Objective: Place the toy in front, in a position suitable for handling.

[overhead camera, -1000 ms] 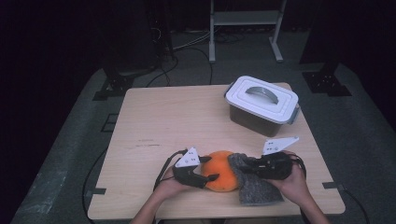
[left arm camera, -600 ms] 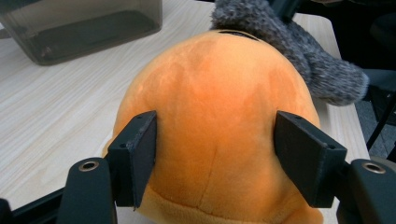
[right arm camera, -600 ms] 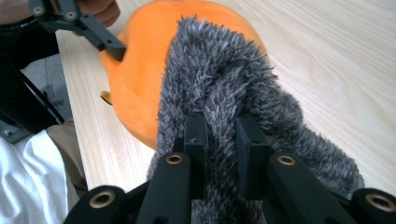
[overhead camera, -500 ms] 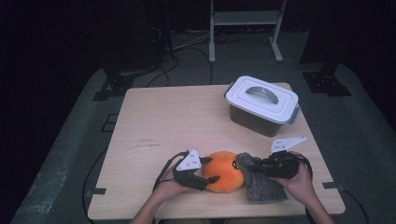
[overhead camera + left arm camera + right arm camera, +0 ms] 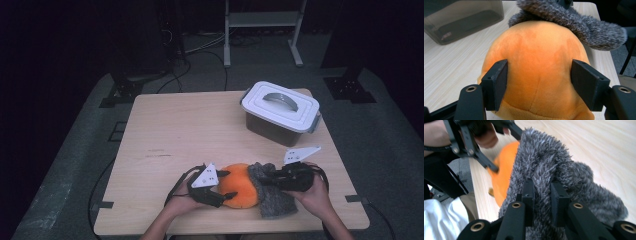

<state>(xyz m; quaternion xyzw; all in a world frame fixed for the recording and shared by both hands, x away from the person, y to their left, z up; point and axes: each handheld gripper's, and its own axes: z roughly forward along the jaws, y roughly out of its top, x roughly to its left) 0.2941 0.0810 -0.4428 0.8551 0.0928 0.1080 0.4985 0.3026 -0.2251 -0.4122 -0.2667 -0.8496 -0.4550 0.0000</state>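
The left tool (image 5: 226,185) is lying near the front edge of the wooden bench (image 5: 190,130), gripping the orange plush toy (image 5: 240,184) from its left side; in the left gripper view its two black jaws are standing partway apart and pressing into the flanks of the rounded orange body (image 5: 537,67), which is bulging a little between them. The toy is sitting on the bench just in front of the person, between the two hands, with the left hand (image 5: 182,202) wrapping the tool's body from below. The right tool (image 5: 265,180) is coming in from the toy's right side and is pinching a fold of the grey fuzzy cloth (image 5: 272,197); in the right gripper view its jaws are standing almost together with a thin ridge of the grey pile (image 5: 554,170) squeezed between them. The cloth is draping over the right part of the orange toy and spreading onto the bench toward the front right, under the right hand (image 5: 312,192). Whether the cloth is sewn to the toy or simply lying over it is hard to tell, since the fur is hiding the seam. Well apart from all this, toward the far right of the bench, a lidded plastic box (image 5: 280,112) is standing with its white lid and grey handle on top, its dark translucent wall (image 5: 461,20) showing behind the toy in the left gripper view.
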